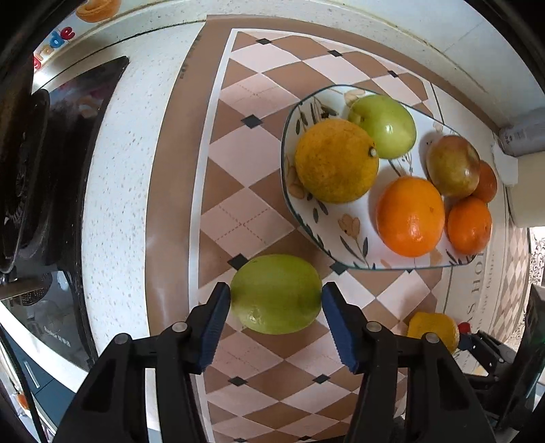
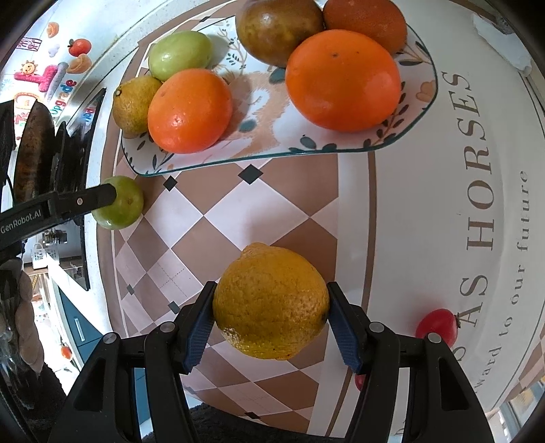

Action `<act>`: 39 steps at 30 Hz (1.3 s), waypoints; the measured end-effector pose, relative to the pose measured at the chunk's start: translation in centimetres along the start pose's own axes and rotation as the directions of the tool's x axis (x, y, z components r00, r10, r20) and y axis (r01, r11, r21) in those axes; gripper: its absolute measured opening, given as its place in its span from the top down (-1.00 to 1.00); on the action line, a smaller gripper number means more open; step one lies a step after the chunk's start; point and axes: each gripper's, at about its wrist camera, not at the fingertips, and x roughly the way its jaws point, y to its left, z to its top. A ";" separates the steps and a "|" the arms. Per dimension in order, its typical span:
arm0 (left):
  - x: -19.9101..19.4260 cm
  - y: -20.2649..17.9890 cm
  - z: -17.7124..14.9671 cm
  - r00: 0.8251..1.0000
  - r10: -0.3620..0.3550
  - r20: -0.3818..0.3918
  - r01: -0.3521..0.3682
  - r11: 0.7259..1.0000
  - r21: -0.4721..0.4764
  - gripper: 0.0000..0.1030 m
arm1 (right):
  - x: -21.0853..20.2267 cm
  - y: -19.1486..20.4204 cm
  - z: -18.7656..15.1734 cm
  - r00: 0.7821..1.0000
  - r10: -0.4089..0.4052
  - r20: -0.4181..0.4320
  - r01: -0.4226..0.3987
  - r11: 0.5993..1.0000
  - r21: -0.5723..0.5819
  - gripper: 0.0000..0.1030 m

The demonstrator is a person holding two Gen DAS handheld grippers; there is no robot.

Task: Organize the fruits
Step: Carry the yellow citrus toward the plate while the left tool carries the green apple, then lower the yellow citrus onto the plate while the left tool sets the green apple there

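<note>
left tool (image 1: pixel 276 300) clamped on a green fruit (image 1: pixel 276 294) at lower centre, right tool (image 2: pixel 270 305) clamped on a yellow lemon (image 2: pixel 270 301), plate (image 1: pixel 354 235) of fruit at upper right, checkered tabletop (image 1: pixel 238 211)

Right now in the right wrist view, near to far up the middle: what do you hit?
Right claw shut on the yellow lemon → checkered mat → plate rim → big orange → brown-green fruit at the far edge.

A speckled white counter (image 1: pixel 119 191) carries a brown-and-cream diamond-patterned mat (image 1: pixel 238 163), with a black stovetop (image 1: pixel 68 143) alongside.
</note>
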 end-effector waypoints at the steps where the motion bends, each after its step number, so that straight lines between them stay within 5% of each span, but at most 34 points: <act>1: 0.2 0.1 0.3 1.000 -0.009 -0.003 0.009 1.000 -0.009 -0.13 | 0.0 0.0 0.0 1.000 0.001 -0.002 -0.001 1.000 0.000 -0.27; 6: 1.7 0.1 0.9 0.998 -0.053 -0.046 0.053 0.999 -0.012 -0.32 | -0.1 0.5 0.2 1.000 0.004 0.002 -0.004 1.000 -0.005 -0.27; 15: 2.0 -1.6 0.4 1.000 -0.012 0.011 0.013 1.000 -0.016 -0.13 | -0.9 0.4 0.1 1.000 -0.005 0.023 0.005 1.000 -0.007 -0.27; 25: -2.8 0.2 1.7 0.965 -0.217 0.149 0.241 0.954 -0.176 -0.14 | -3.7 -0.5 1.2 0.995 0.059 0.077 -0.061 0.998 0.020 -0.27; 32: -0.2 0.5 1.0 0.940 -0.303 0.155 0.338 0.886 -0.316 -0.14 | -9.7 0.4 7.1 0.977 0.053 0.204 -0.048 0.998 -0.029 -0.27; 39: 0.5 0.1 1.0 0.930 -0.314 0.192 0.365 0.855 -0.370 -0.12 | -11.4 3.0 15.3 0.963 0.018 0.270 0.008 0.995 -0.095 -0.27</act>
